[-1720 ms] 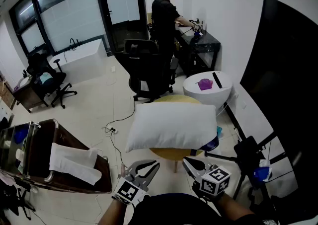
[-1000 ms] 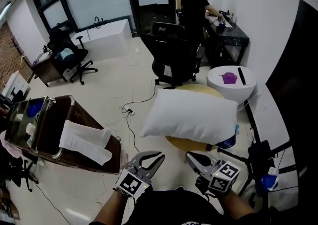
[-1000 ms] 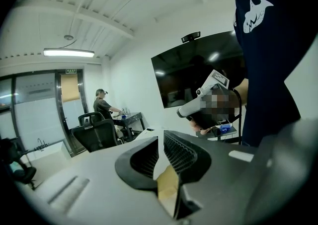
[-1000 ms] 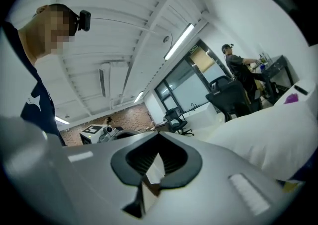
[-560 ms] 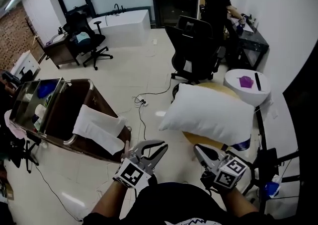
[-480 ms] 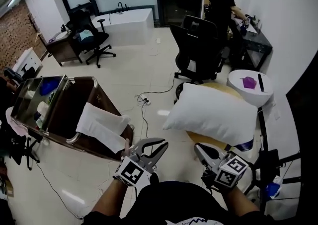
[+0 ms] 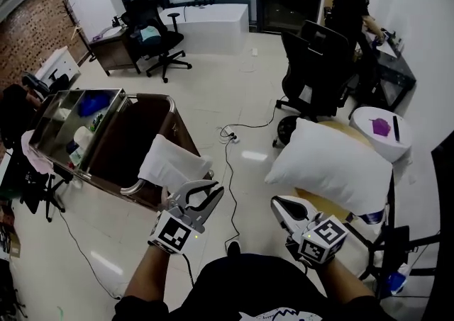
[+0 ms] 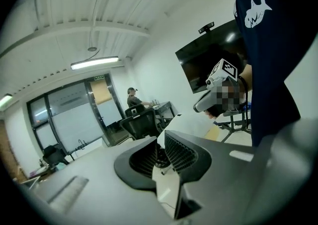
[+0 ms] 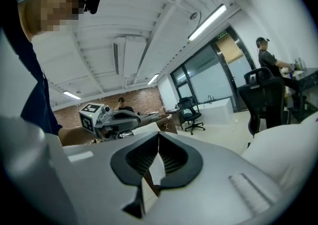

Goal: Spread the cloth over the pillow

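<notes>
A white pillow (image 7: 330, 164) lies on a round wooden table (image 7: 319, 203) at the right of the head view. Folded white cloth (image 7: 172, 164) hangs over the near rim of a brown cart (image 7: 128, 144). My left gripper (image 7: 205, 188) hovers just below the cloth without touching it. Its jaws are opening, with a narrow gap and nothing between them (image 8: 160, 145). My right gripper (image 7: 276, 202) is shut and empty, held low in front of the table, and the pillow (image 9: 290, 142) shows at the right edge of the right gripper view.
The cart carries a steel tray (image 7: 71, 125) of small items. A cable (image 7: 228, 171) runs over the floor between cart and table. A white side table (image 7: 379, 132), black office chairs (image 7: 319, 71) and a person (image 7: 352, 1) stand behind.
The head view has swung left: cart and cloth sit nearer the middle, the pillow further right. My left gripper has risen close under the cloth and its jaws have parted a little.
</notes>
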Tool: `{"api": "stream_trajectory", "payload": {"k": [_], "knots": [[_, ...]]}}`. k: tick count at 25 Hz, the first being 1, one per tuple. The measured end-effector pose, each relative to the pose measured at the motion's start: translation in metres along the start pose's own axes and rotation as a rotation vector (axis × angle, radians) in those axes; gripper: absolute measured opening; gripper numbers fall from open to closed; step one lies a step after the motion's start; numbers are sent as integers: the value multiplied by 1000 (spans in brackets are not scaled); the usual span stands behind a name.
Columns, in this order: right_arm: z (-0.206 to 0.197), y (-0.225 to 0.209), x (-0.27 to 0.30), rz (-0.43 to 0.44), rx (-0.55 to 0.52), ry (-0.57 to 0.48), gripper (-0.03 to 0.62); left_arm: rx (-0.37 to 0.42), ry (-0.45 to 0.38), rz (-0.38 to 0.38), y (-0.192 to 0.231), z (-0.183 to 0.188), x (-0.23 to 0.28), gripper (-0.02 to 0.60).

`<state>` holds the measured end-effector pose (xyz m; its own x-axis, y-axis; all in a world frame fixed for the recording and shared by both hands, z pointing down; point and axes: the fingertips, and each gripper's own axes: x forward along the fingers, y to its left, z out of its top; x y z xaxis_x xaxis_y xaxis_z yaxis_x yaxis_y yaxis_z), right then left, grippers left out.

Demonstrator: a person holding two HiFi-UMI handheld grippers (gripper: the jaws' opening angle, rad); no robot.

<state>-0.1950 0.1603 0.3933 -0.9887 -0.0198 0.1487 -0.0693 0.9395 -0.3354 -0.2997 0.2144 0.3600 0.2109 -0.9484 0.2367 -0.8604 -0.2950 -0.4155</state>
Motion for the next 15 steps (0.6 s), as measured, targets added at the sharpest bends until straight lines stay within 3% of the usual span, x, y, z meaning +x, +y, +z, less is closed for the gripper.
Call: {"api": "stream_trajectory", "payload": {"k": [6,10,15], "knots": [[-23,25,66,76,-41,100,64,5,82,105,50,-41,-52,40],[-48,45,108,137,-123,181,86,6,137,167,74,-68,-84,40],[-88,67,161,211,-179,276,112,3,151,229,97,-79,-112,60]]}}
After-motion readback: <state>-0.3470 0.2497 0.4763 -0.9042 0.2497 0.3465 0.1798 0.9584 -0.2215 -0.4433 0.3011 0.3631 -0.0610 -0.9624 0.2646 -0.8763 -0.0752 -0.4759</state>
